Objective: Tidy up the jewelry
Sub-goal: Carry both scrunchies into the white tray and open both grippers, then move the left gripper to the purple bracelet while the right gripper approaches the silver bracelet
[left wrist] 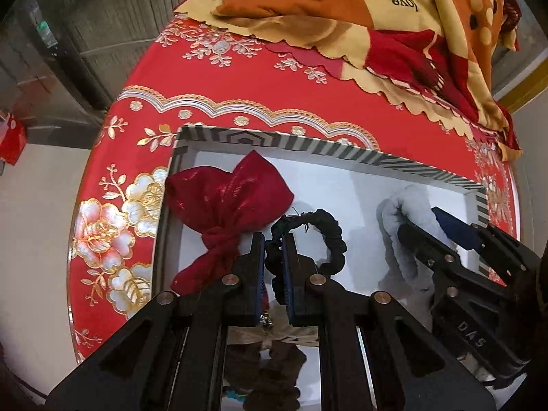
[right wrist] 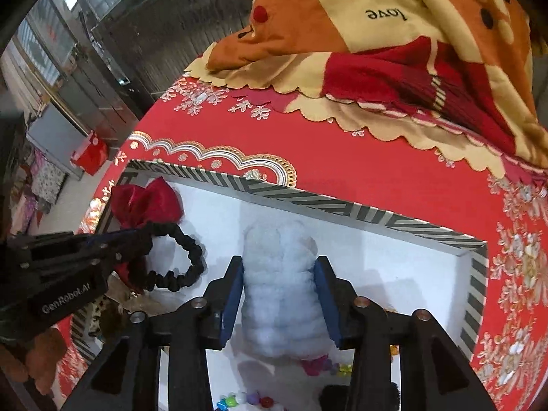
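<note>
A round table under a red cloth (left wrist: 239, 78) with gold and silver flower print carries all items. A patterned orange, cream and red blanket (right wrist: 394, 34) is heaped on its far side, the word "love" legible on it.

On the near part of the cloth sits an open box (left wrist: 328, 152) with a white floor and a grey-and-white striped rim. Inside, at the left end, lies a red fabric bow (left wrist: 222, 205). To its right is a black scrunchie (left wrist: 325, 239), and further right a fluffy white scrunchie (right wrist: 281, 294). Coloured beads (right wrist: 239, 399) lie on the box floor at the near edge, only partly visible below the right gripper.

Left gripper (left wrist: 273, 243): jaws pressed almost together, pinching the near-left part of the black scrunchie, whose loop hangs out to the right over the box floor.

Right gripper (right wrist: 279, 274): jaws partly spread, standing on either side of the white scrunchie. The blue pads (right wrist: 233, 294) sit at its flanks; whether they press the fluff or merely brush it cannot be told.
</note>
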A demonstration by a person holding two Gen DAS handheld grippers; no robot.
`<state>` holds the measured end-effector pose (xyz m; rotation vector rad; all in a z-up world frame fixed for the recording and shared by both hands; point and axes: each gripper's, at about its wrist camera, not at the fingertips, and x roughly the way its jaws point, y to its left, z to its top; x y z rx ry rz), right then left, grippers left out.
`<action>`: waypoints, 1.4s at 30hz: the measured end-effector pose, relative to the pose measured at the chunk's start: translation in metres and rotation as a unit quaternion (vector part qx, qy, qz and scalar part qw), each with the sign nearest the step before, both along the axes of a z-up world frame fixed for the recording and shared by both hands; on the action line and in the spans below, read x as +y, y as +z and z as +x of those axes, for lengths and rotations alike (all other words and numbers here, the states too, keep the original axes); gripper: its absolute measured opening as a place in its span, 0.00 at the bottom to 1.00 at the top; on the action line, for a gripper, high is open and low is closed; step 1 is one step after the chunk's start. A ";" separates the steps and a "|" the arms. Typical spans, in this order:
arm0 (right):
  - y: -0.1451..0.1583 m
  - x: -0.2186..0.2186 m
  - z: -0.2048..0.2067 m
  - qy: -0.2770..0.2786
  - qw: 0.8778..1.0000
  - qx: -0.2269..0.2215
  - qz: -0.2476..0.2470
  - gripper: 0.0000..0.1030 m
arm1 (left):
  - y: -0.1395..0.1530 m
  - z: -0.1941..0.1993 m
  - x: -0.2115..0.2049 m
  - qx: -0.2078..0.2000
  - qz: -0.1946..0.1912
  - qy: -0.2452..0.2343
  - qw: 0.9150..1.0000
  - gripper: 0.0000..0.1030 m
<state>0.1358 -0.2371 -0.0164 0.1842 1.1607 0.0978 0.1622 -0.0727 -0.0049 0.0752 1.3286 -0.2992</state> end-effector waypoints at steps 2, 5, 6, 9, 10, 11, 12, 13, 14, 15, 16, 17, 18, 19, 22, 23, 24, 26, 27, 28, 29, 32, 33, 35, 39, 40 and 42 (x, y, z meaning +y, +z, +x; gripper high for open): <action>0.004 -0.004 -0.002 -0.001 1.000 -0.008 0.015 0.40 | 0.000 0.000 0.003 0.000 -0.002 0.006 1.000 0.09; 0.013 -0.008 -0.009 -0.007 0.999 -0.021 0.028 0.42 | 0.001 -0.001 0.006 0.003 -0.005 0.013 1.000 0.18; 0.016 -0.009 -0.012 -0.011 0.999 -0.024 0.031 0.42 | 0.003 -0.002 0.007 0.000 -0.004 0.014 1.000 0.21; 0.024 -0.014 -0.023 -0.016 0.999 -0.033 0.038 0.42 | 0.005 -0.007 0.007 -0.001 -0.003 0.013 1.000 0.34; 0.027 -0.015 -0.027 -0.017 0.999 -0.035 0.037 0.42 | 0.007 -0.009 0.007 -0.001 -0.005 0.014 1.000 0.34; 0.029 -0.016 -0.031 -0.019 0.998 -0.038 0.038 0.42 | 0.009 -0.011 0.007 -0.001 -0.005 0.014 1.000 0.35; 0.032 -0.018 -0.036 -0.023 0.998 -0.041 0.041 0.42 | 0.012 -0.014 0.007 -0.005 -0.004 0.015 1.000 0.36; 0.035 -0.019 -0.041 -0.026 0.998 -0.044 0.044 0.42 | 0.015 -0.017 0.007 -0.010 -0.003 0.016 1.000 0.38; 0.037 -0.020 -0.046 -0.028 0.997 -0.045 0.047 0.42 | 0.018 -0.020 0.007 -0.014 -0.003 0.017 1.000 0.40; 0.039 -0.020 -0.050 -0.029 0.997 -0.044 0.047 0.42 | 0.021 -0.023 0.008 -0.019 -0.001 0.018 1.000 0.40; 0.041 -0.020 -0.054 -0.029 0.998 -0.044 0.046 0.42 | 0.025 -0.027 0.009 -0.024 0.001 0.019 1.000 0.40; 0.042 -0.019 -0.059 -0.030 0.998 -0.045 0.044 0.42 | 0.028 -0.030 0.009 -0.028 0.004 0.020 0.999 0.40; 0.044 -0.018 -0.065 -0.031 0.998 -0.045 0.043 0.42 | 0.031 -0.033 0.009 -0.032 0.005 0.021 0.999 0.40; 0.046 -0.017 -0.070 -0.031 0.998 -0.045 0.042 0.42 | 0.035 -0.038 0.011 -0.037 0.006 0.022 0.999 0.40; 0.050 -0.015 -0.086 -0.033 0.997 -0.046 0.046 0.42 | 0.045 -0.052 0.011 -0.049 0.009 0.021 0.999 0.40; 0.051 -0.014 -0.093 -0.034 0.997 -0.047 0.047 0.42 | 0.049 -0.058 0.012 -0.054 0.011 0.020 0.998 0.40; 0.052 -0.014 -0.098 -0.035 0.997 -0.047 0.048 0.42 | 0.052 -0.064 0.012 -0.059 0.011 0.020 0.998 0.40; 0.055 -0.012 -0.110 -0.036 0.997 -0.050 0.050 0.43 | 0.057 -0.074 0.013 -0.066 0.012 0.020 0.998 0.40; 0.056 -0.011 -0.115 -0.036 0.997 -0.051 0.050 0.43 | 0.059 -0.079 0.013 -0.069 0.013 0.021 0.997 0.40; 0.058 -0.010 -0.121 -0.036 0.997 -0.052 0.050 0.43 | 0.061 -0.085 0.014 -0.071 0.014 0.021 0.997 0.40; 0.059 -0.009 -0.124 -0.036 0.997 -0.053 0.048 0.43 | 0.063 -0.091 0.014 -0.074 0.015 0.020 0.997 0.40; 0.062 -0.007 -0.138 -0.036 0.997 -0.056 0.049 0.45 | 0.068 -0.106 0.015 -0.078 0.017 0.018 0.997 0.40; 0.064 -0.007 -0.142 -0.036 0.997 -0.056 0.048 0.46 | 0.069 -0.112 0.016 -0.079 0.016 0.019 0.997 0.40; 0.066 -0.005 -0.151 -0.035 0.997 -0.058 0.048 0.46 | 0.071 -0.121 0.019 -0.080 0.017 0.022 0.996 0.40; 0.070 -0.003 -0.167 -0.032 0.997 -0.060 0.046 0.47 | 0.075 -0.140 0.022 -0.084 0.023 0.027 0.996 0.40; 0.071 -0.003 -0.170 -0.030 0.997 -0.060 0.046 0.47 | 0.075 -0.143 0.023 -0.084 0.023 0.029 0.996 0.40; 0.073 -0.001 -0.177 -0.026 0.997 -0.059 0.042 0.47 | 0.078 -0.153 0.026 -0.084 0.022 0.034 0.996 0.40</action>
